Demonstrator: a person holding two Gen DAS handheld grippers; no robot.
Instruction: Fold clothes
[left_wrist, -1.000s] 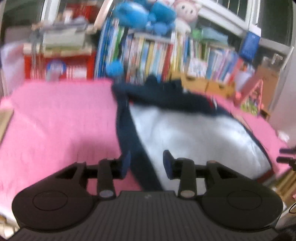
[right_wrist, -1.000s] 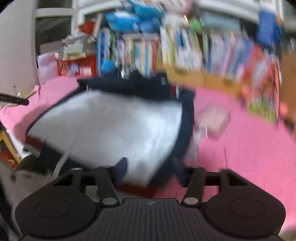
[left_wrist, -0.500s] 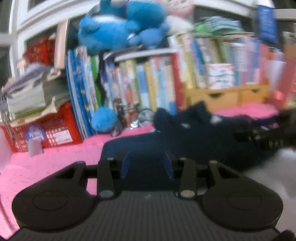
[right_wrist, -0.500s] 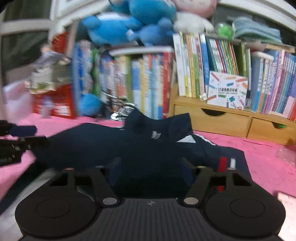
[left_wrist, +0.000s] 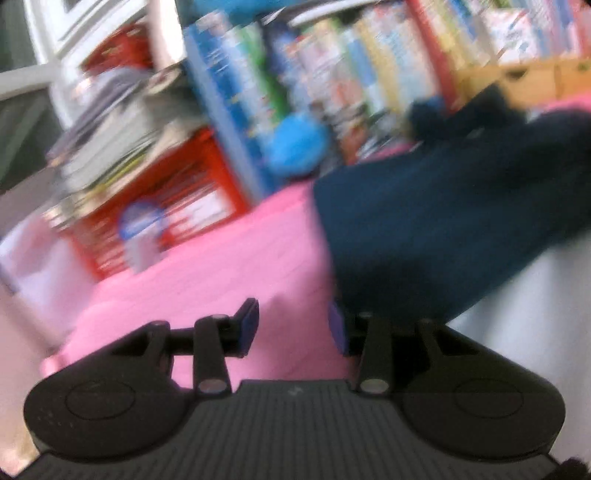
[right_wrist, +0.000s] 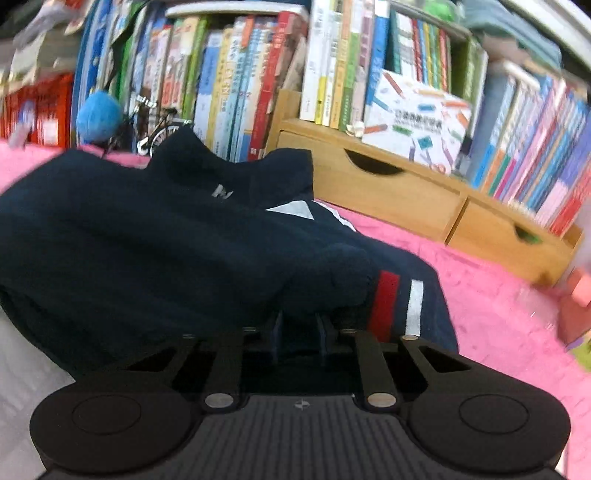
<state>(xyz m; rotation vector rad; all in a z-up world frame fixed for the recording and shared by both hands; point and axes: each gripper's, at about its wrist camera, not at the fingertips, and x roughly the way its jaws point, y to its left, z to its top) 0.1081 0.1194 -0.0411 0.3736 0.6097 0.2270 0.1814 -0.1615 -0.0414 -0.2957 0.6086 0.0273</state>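
Observation:
A navy and white top (right_wrist: 155, 236) lies on the pink blanket (right_wrist: 480, 288), collar toward the bookshelf, with a red and white stripe (right_wrist: 388, 306) on the near sleeve. My right gripper (right_wrist: 299, 332) sits low over that sleeve. Its jaws are closing, and a bunched fold of navy fabric is pinched in the narrow gap. The left wrist view is blurred. There, the left gripper (left_wrist: 291, 326) stands open over bare pink blanket (left_wrist: 221, 277). Its right pad is at the left edge of the navy top (left_wrist: 443, 221), and nothing is between its fingers.
A packed bookshelf (right_wrist: 240, 74) lines the far edge of the blanket, with a wooden drawer box (right_wrist: 388, 192) to the right. A blue plush ball (right_wrist: 98, 116) and a red basket (left_wrist: 177, 199) stand at the back left. White cloth (left_wrist: 535, 295) lies right of the left gripper.
Both grippers came forward from the garment's near hem to its collar end. The right jaws narrowed onto navy fabric. The left gripper swung left off the top and tilted.

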